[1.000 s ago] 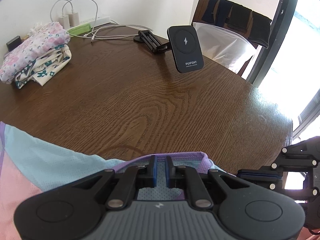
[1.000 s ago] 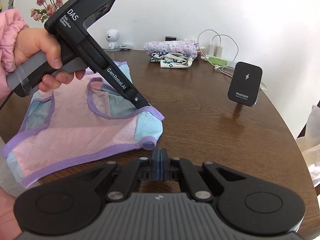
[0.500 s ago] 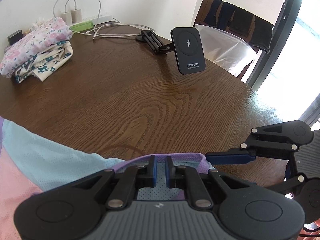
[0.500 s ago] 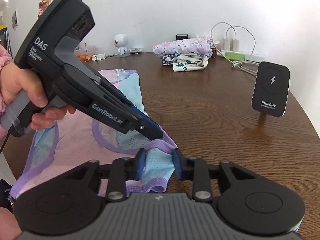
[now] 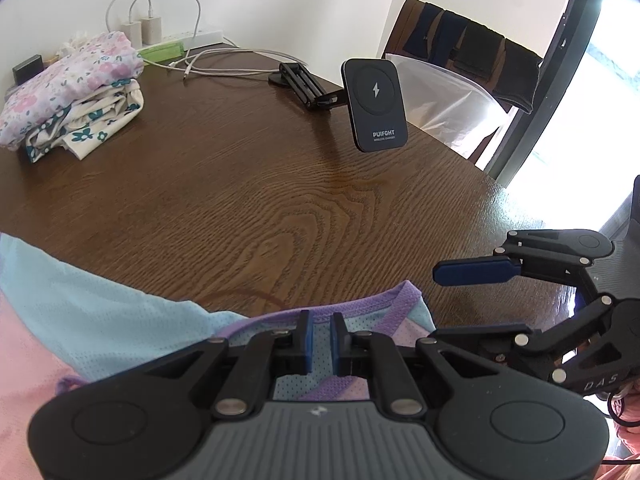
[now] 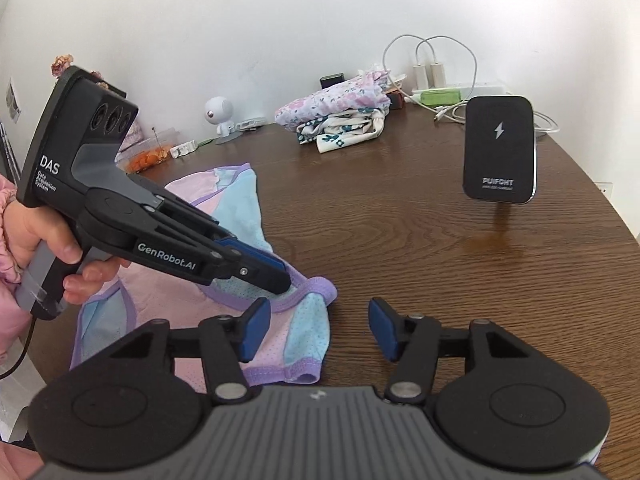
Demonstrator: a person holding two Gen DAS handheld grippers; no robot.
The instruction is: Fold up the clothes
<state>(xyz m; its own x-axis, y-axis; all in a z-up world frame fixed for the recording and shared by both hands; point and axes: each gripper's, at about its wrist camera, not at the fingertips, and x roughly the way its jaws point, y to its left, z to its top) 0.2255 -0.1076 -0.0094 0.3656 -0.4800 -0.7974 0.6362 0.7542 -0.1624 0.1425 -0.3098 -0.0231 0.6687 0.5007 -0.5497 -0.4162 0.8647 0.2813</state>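
Garment: small mesh piece in pink and light blue panels with purple binding, lying on the near left part of a dark wooden table, one end reaching the table edge nearest the person. Near corner of garment: purple-bound hem, bunched slightly, under both tools. Left gripper: black body, blue pads, jaws drawn nearly together with a narrow slot between them; in the left wrist view the slot sits over the purple hem and blue mesh, tips pressed onto the cloth, though whether the hem is actually pinched cannot be told. Hand on the left gripper's handle, pink sleeve at the wrist. Right gripper: jaws spread wide, holding nothing; left pad hovers over the garment's near corner, right pad over bare wood just beside it; seen side-on in the left wrist view to the right of the hem. Folded clothes: floral stack, far side of the table, well apart from the garment. Wireless charger: black, upright on a stand, right of centre. Power strip with plugs and white cables: against the wall behind the stack. Small white figurine: far left near the wall. Chair: beyond the table's far right edge, dark items over its back.
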